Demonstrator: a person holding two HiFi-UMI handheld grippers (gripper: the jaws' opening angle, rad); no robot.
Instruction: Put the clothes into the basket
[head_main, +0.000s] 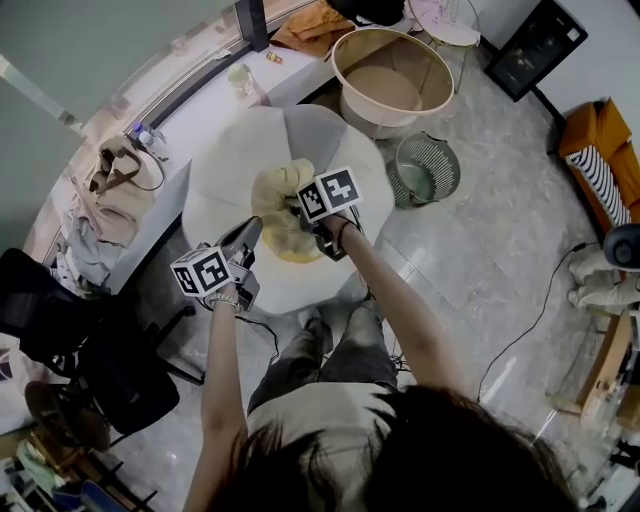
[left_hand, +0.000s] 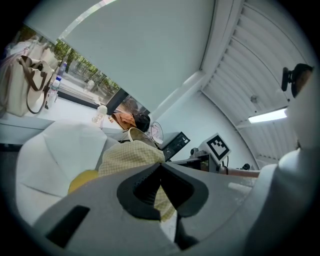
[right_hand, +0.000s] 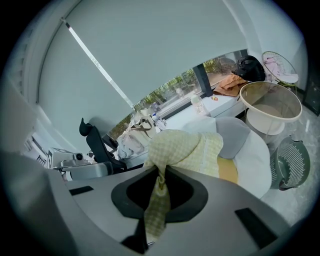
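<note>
R: my right gripper (right_hand: 159, 175) jaws pinch the yellow checked cloth (right_hand: 186, 149) | L: left gripper (left_hand: 160, 167) jaws clamp another fold, I think | cloth bunched over the white table (head_main: 225, 165) | basket (head_main: 385, 85) beyond the table, well apart

Checked garment (right_hand: 186, 149): soft woven cloth, pale yellow, matt, finely gridded, creased where it bunches. Left gripper (left_hand: 161, 169) and right gripper (right_hand: 160, 176): smooth, matt grey shells that look like plastic, with black matt jaw linings. Round surface (head_main: 230, 170) under the garment: white, matt, in smooth panels. In the head view, at one o'clock from the garment: basket (head_main: 375, 122), cream, with a smooth matt wall. At three o'clock: wire bin (head_main: 445, 175), green mesh that looks like coated metal. Floor (head_main: 500, 260): grey stone-like tiles, polished, faintly glossy. At nine o'clock: bag (head_main: 115, 185), beige canvas-like cloth, matt.
</note>
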